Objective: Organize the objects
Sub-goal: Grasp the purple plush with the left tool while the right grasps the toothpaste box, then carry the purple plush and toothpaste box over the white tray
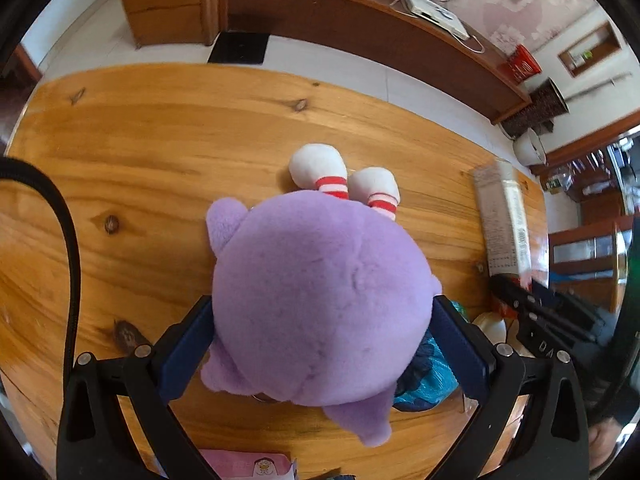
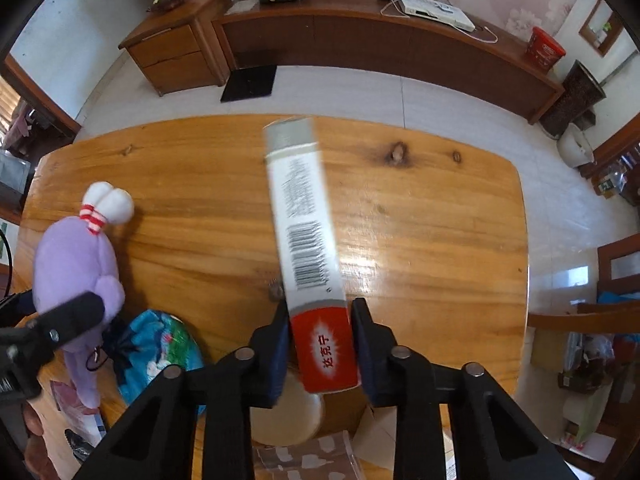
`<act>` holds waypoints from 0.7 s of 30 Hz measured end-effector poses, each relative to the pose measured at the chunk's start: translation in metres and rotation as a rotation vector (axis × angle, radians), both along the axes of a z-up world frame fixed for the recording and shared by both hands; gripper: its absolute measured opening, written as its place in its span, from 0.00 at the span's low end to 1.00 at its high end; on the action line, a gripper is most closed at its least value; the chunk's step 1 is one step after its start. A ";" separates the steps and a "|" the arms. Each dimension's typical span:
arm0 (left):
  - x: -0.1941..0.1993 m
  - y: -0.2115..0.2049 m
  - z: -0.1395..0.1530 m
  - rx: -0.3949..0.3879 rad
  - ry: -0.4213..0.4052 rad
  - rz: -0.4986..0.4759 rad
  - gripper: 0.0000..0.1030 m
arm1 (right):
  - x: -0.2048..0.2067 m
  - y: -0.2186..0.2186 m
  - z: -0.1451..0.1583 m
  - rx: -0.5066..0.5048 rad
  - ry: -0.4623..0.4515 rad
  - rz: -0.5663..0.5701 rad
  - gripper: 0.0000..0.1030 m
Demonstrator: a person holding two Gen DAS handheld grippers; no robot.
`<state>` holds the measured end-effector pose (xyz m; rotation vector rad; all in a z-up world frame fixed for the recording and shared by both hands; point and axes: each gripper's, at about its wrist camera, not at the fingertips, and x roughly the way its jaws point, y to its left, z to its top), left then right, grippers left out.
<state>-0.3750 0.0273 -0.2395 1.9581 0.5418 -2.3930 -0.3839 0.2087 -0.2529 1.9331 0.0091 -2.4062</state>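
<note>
A purple plush toy (image 1: 320, 300) with white feet and red-striped socks fills the left wrist view, and my left gripper (image 1: 320, 332) is shut on its round body above the wooden table (image 1: 160, 140). The same plush toy (image 2: 76, 264) shows at the left of the right wrist view, with a left gripper finger in front of it. My right gripper (image 2: 320, 336) is shut on the red end of a long white and red carton box (image 2: 304, 236), which points away over the table (image 2: 420, 220) and is lifted off it. The box (image 1: 504, 220) also appears at the right of the left wrist view.
A blue patterned bag (image 2: 160, 352) lies by the plush toy near the table's front edge. A round cream lid (image 2: 286, 416), a patterned packet (image 2: 308, 460) and pink paper (image 1: 248, 466) lie close to me. A long wooden cabinet (image 2: 380, 44) stands beyond the table.
</note>
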 end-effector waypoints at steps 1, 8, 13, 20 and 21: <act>0.000 -0.001 -0.001 0.005 -0.001 0.013 0.98 | 0.000 0.000 0.000 -0.007 0.000 -0.004 0.25; 0.006 -0.005 0.008 -0.026 0.050 0.044 0.80 | 0.014 -0.002 0.025 -0.006 0.065 0.015 0.25; 0.019 -0.015 0.020 -0.003 0.087 0.070 0.76 | 0.032 0.003 0.055 -0.026 0.111 0.012 0.25; 0.056 -0.017 0.070 0.047 0.127 0.037 0.76 | 0.077 0.011 0.102 -0.086 0.135 0.022 0.25; 0.063 -0.015 0.077 0.053 0.125 0.025 0.76 | 0.087 0.012 0.110 -0.103 0.132 0.019 0.25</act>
